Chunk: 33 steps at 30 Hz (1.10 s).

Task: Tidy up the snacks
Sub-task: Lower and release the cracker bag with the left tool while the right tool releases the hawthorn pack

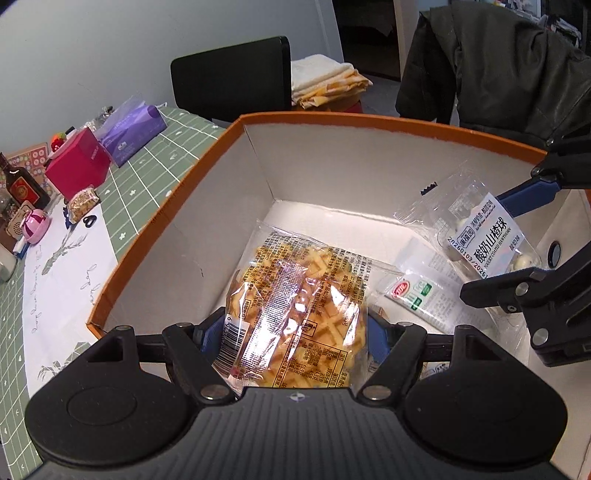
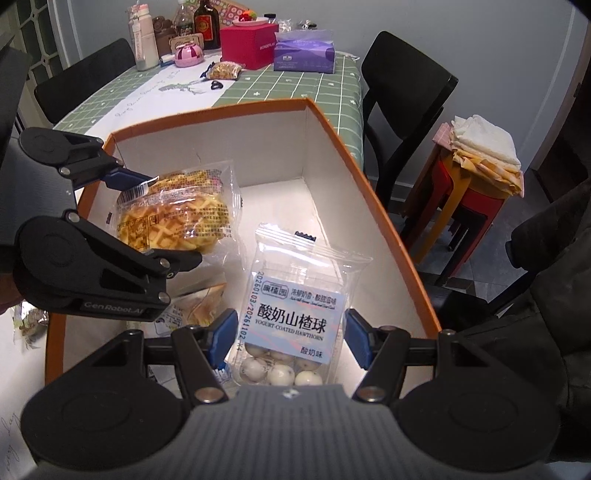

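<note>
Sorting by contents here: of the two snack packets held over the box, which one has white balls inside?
The clear packet in the right claw; the left claw's packet holds a yellow lattice waffle.

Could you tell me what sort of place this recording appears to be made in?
Probably a home dining room: a table with a green checked tablecloth, black chairs, and bottles and a tissue pack on it.

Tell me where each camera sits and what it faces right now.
Left wrist: on the left gripper, aimed down into the orange-rimmed box; it grips the waffle pack, right gripper alongside.
Right wrist: on the right gripper, aimed into the same box, gripping the yogurt-coated hawthorn pack.
Shared: box, both packs, both grippers, purple tissue pack.
</note>
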Available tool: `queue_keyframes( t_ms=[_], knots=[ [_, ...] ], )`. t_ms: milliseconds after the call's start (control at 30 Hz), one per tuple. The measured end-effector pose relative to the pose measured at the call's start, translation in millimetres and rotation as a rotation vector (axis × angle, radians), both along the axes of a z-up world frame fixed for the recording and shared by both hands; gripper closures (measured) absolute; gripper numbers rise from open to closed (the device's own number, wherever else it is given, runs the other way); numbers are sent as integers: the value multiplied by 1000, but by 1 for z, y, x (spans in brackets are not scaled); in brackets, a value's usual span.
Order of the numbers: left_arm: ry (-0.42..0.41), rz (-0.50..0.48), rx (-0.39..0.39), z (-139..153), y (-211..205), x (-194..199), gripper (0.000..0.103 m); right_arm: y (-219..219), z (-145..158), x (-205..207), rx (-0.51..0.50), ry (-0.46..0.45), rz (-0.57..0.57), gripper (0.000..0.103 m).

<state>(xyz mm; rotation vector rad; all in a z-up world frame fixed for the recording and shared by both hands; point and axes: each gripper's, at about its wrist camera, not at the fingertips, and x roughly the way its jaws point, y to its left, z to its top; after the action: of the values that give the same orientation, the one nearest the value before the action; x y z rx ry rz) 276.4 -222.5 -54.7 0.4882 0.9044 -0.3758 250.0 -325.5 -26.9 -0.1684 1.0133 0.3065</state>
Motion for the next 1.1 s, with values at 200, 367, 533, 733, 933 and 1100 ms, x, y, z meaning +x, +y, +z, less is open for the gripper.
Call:
queue_keyframes(
  t_ms=[200, 367, 533, 733, 933, 1100],
  knots=[
    [35, -10, 7, -8, -1, -2, 17, 2, -8, 0, -16, 30, 11, 41],
    [38, -6, 4, -8, -1, -3, 16, 3, -9, 1, -24, 31, 10, 40],
    [47, -18, 16, -8, -4, -4, 11, 1, -6, 1, -18, 19, -9, 39],
    [50, -21, 27, -9, -4, -5, 11, 3, -3, 1, -15, 5, -10, 37],
    [38, -12, -29, 0, 1, -4, 8, 2, 0, 0, -7, -9, -14, 37],
    [18, 1, -49, 11, 7, -4, 8, 0, 4, -1, 5, -23, -25, 37]
  ],
)
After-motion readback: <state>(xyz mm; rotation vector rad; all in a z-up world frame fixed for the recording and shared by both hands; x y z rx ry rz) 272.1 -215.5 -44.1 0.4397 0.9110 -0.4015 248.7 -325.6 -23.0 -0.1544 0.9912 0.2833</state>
